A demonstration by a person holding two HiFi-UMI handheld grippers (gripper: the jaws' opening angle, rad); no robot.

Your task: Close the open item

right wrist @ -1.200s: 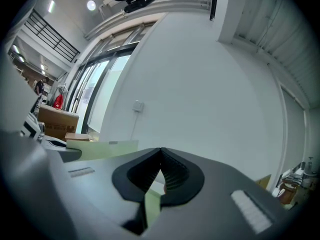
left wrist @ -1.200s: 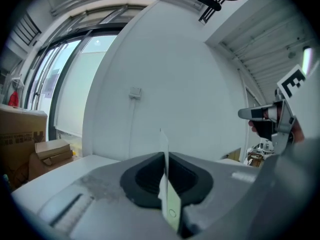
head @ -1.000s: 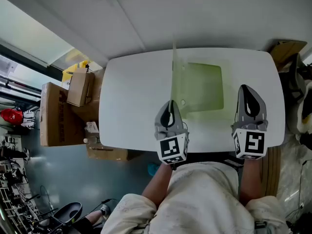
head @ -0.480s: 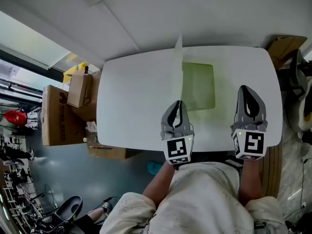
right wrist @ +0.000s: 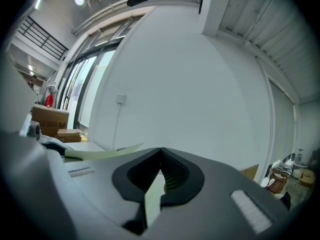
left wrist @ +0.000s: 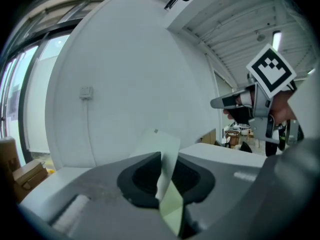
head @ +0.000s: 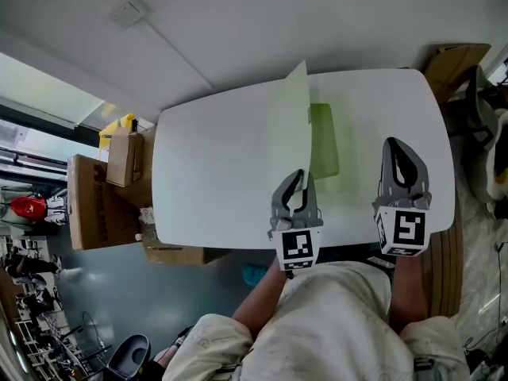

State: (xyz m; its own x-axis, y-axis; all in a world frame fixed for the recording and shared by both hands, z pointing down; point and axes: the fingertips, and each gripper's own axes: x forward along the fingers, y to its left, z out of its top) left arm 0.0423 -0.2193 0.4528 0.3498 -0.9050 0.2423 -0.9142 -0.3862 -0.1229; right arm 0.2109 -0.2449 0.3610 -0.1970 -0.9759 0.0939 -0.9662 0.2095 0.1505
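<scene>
Standing tilted over the middle of the white desk [head: 214, 173], the pale green cover [head: 290, 125] of the folder [head: 324, 141] leans toward frame right, above the darker green lower half that lies flat on the desk. The cover's near corner meets the left claw [head: 298, 177] just below centre in the head view.

In the left gripper view the cover [left wrist: 165, 141] runs edge-on through the left claw [left wrist: 162, 156]. Its jaws have just been opening; the gap between them is narrow, the sheet stands in that gap, and the pads no longer look clamped on it. The right claw [left wrist: 220, 103] shows at the upper right of that view, level and apart from the folder.

The right claw [head: 395, 145] hangs over bare desk toward the lower right of the head view, well clear of the folder's right edge. In its own view the right claw [right wrist: 160, 151] has its tips pressed together and pinches nothing; a pale strip shows through the slit below the tips, and what it is cannot be told. The raised cover [right wrist: 100, 154] appears low at the left of that view.

Cardboard boxes [head: 91, 197] sit on the floor at frame left beside the desk.
</scene>
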